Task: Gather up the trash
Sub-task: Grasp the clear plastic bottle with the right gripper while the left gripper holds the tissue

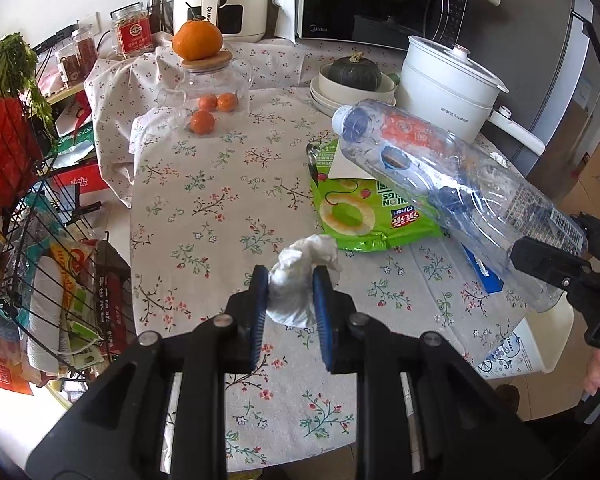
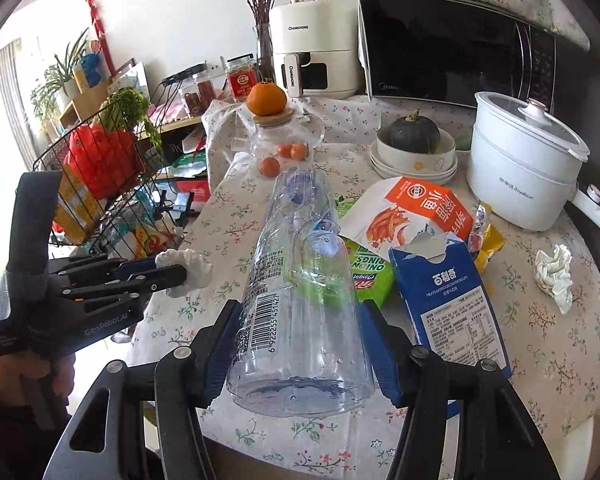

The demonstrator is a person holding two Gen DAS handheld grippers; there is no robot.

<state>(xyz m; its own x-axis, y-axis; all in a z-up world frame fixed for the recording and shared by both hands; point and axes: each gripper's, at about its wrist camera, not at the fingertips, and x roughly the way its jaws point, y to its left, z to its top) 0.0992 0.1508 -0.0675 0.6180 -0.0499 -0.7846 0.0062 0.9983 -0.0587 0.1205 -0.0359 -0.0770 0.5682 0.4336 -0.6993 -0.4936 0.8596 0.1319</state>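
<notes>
Tabletop bowl (image 2: 414,160) with squash (image 2: 414,133)

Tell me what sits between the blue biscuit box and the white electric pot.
In the right wrist view, the orange-and-white carton and a yellow wrapper lie between the blue biscuit box and the white electric pot.

Left gripper (image 1: 290,280): pads clamp a crumpled white tissue (image 1: 300,276) above the floral tabletop (image 1: 204,216). Right gripper (image 1: 556,268), at the right edge: holds a clear plastic bottle (image 1: 452,184) tilted over a green snack bag (image 1: 360,216). Glass teapot (image 1: 216,84) topped by an orange (image 1: 198,40).
</notes>
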